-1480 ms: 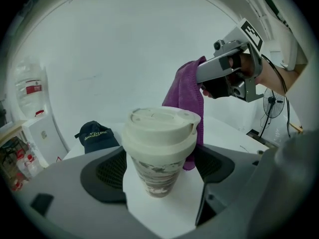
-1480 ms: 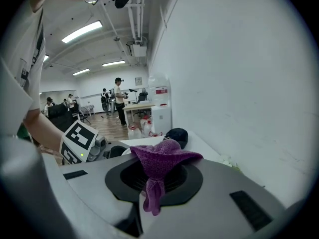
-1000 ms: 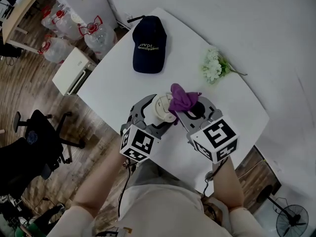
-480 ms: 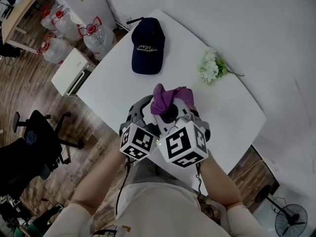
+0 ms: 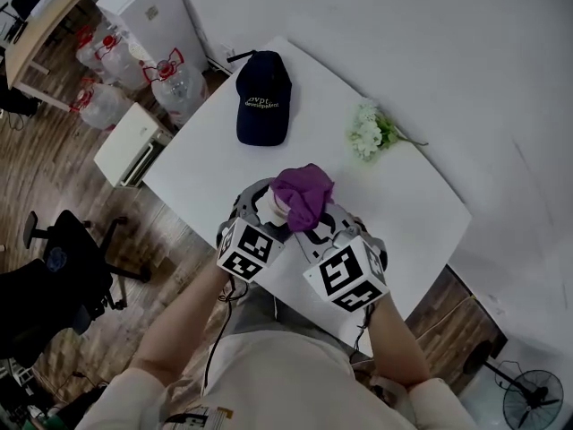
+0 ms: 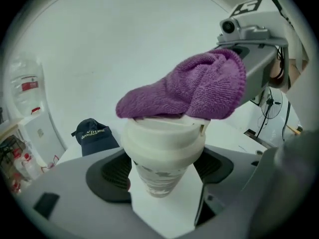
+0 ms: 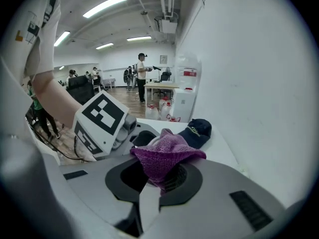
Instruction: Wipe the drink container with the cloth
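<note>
Drink cup [image 6: 162,153] capped by purple cloth [image 6: 192,91], near the desk's [image 5: 407,200] front edge.
Left claw [image 6: 163,171] clamped on cup body; right claw [image 7: 160,176] pinching the cloth, draped over the lid.

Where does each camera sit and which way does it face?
Head view: on the head, steeply down at the white table; forearms, left gripper and right gripper show.
Left gripper view: on the left gripper, along its jaws, shut on the cup; the right gripper holds the purple cloth over the lid.
Right gripper view: on the right gripper, along its jaws, shut on the cloth, toward the room; the left gripper's marker cube and a forearm show.
Shared: both gripper views show the cloth and the navy cap.
</note>
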Tool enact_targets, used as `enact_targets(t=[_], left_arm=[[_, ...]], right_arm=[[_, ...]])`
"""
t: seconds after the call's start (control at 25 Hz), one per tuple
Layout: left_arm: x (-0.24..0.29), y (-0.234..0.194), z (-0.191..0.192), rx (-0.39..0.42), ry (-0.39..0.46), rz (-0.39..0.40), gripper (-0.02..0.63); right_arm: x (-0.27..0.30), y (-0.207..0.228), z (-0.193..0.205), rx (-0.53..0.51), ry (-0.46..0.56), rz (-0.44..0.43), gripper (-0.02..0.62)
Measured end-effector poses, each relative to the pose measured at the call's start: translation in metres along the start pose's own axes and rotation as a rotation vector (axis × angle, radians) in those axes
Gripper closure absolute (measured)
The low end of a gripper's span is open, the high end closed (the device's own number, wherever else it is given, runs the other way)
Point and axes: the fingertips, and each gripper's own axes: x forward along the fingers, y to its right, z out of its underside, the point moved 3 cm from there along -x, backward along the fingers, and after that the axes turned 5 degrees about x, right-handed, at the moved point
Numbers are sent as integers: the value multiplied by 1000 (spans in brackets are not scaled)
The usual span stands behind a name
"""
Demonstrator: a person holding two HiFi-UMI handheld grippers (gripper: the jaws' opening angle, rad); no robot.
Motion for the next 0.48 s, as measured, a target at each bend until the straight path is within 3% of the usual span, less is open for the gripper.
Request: enact_targets(t=[0.24,0.48], left_arm=[[1,0,1,-15,20,6,207],[-1,-2,-1,-40,-6,11,207]], right_arm=[[7,41,-4,55,13,136,532],[35,37,-33,-20,6,194,534]])
